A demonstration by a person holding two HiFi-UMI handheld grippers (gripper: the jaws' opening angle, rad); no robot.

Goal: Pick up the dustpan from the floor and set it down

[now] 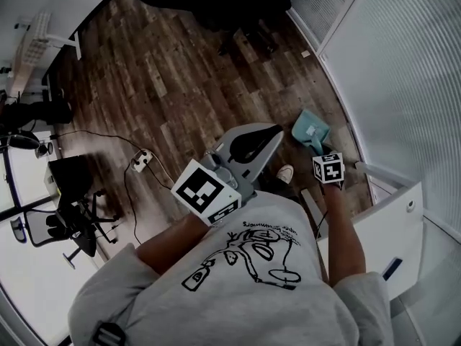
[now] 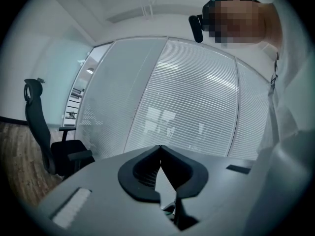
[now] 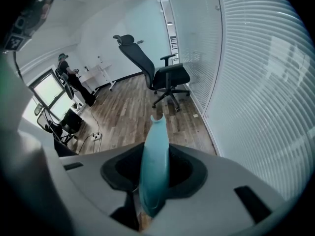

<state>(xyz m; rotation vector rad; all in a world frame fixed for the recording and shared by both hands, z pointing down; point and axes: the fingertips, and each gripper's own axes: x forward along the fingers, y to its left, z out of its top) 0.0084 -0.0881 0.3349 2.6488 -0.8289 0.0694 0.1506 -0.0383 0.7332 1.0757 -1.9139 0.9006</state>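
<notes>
The teal dustpan [image 1: 310, 130] hangs above the wooden floor beside the blind-covered glass wall. My right gripper [image 1: 319, 150], under its marker cube, is shut on the handle. In the right gripper view the dustpan [image 3: 154, 161] stands upright between the jaws of the right gripper [image 3: 155, 150], and its notched end points away toward the floor. My left gripper [image 1: 272, 132] is held in front of the person's chest, left of the dustpan and apart from it. In the left gripper view the jaw tips of the left gripper [image 2: 160, 148] meet with nothing between them.
A black office chair [image 3: 165, 75] stands by the glass wall [image 1: 403, 71]. A power strip [image 1: 140, 161] with a cable lies on the floor at left, near a desk and another chair [image 1: 72, 222]. A white cabinet [image 1: 382, 229] is at right. One shoe [image 1: 286, 173] shows below the dustpan.
</notes>
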